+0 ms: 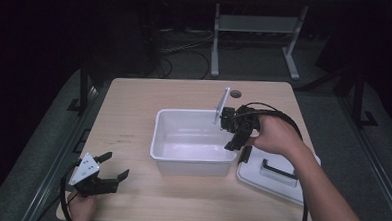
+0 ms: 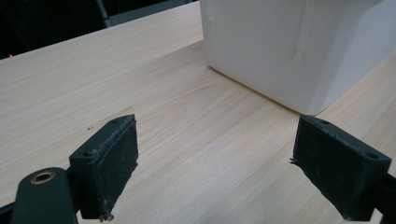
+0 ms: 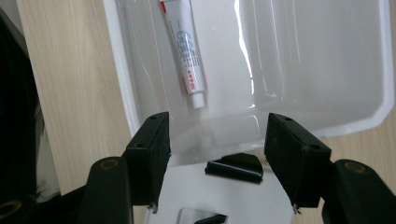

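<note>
A: Why does the right gripper (image 1: 237, 137) hang over the right rim of the bin (image 1: 194, 159)?

B: My guess is that it is working at putting the tube (image 3: 185, 51) into the bin. In the right gripper view its jaws are spread with nothing between them, and the tube lies on the bin floor against one wall, cap end toward the camera.

A: And the lid (image 1: 276, 174)?

B: It rests flat on the table, just right of the bin, under the person's right forearm, with its dark handle up. Lying off to the side, it leaves the bin open, and it is close enough to pick up when the bin is to be closed.

A: What about the left gripper (image 1: 112, 168)?

B: It sits at the near left corner of the table (image 1: 134, 108), well apart from the bin, in the left hand (image 1: 82, 208). Its jaws are wide apart and hold nothing; its own view looks across bare wood to a corner of the bin. I take it to be parked, waiting.

A: The surface?

B: Pale wood grain, matte, with a round cable hole (image 1: 235, 94) near the far edge.

A: And the room?

B: It is dark. A grey floor shows around the table, cables (image 1: 186, 52) trail on it beyond the far edge, and the legs of a second table (image 1: 257, 38) stand behind.
</note>
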Available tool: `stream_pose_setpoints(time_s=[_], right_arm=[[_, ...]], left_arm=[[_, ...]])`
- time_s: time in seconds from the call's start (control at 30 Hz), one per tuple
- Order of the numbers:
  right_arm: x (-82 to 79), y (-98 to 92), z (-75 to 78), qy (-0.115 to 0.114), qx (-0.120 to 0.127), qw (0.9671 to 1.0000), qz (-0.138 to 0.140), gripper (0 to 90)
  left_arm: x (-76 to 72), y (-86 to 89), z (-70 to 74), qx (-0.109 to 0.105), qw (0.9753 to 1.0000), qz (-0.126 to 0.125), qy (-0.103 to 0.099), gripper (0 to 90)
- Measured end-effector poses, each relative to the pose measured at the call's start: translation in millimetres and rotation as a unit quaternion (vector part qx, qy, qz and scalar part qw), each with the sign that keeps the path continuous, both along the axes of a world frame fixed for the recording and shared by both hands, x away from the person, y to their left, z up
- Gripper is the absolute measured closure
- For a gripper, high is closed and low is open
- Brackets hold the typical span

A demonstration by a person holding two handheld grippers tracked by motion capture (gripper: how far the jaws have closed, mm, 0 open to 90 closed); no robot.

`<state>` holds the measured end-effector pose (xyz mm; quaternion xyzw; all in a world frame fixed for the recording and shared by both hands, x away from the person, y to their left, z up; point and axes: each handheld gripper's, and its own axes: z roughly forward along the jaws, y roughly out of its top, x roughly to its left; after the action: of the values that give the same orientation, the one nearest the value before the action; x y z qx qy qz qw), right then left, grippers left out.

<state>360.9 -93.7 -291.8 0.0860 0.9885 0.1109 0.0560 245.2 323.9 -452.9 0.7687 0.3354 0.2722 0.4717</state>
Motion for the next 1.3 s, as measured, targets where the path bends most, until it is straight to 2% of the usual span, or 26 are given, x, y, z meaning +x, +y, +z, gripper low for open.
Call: stream_pose_setpoints(time_s=[0.77,1.1,1.3], right_arm=[[-5.8,-35.0,-3.7,-0.009,0.003,0.9994,-0.032,36.4],[-8.2,-54.1,-8.6,-0.012,0.005,0.9986,-0.052,34.4],[-9.1,-63.8,-17.1,-0.012,0.002,0.9980,-0.063,32.3]], left_arm=[[0.2,0.0,-0.2,0.002,1.0000,0.000,0.000,13.5],[-0.1,0.3,0.2,0.004,1.0000,-0.001,-0.001,13.5],[-0.6,0.1,0.4,0.005,1.0000,0.000,-0.002,13.6]])
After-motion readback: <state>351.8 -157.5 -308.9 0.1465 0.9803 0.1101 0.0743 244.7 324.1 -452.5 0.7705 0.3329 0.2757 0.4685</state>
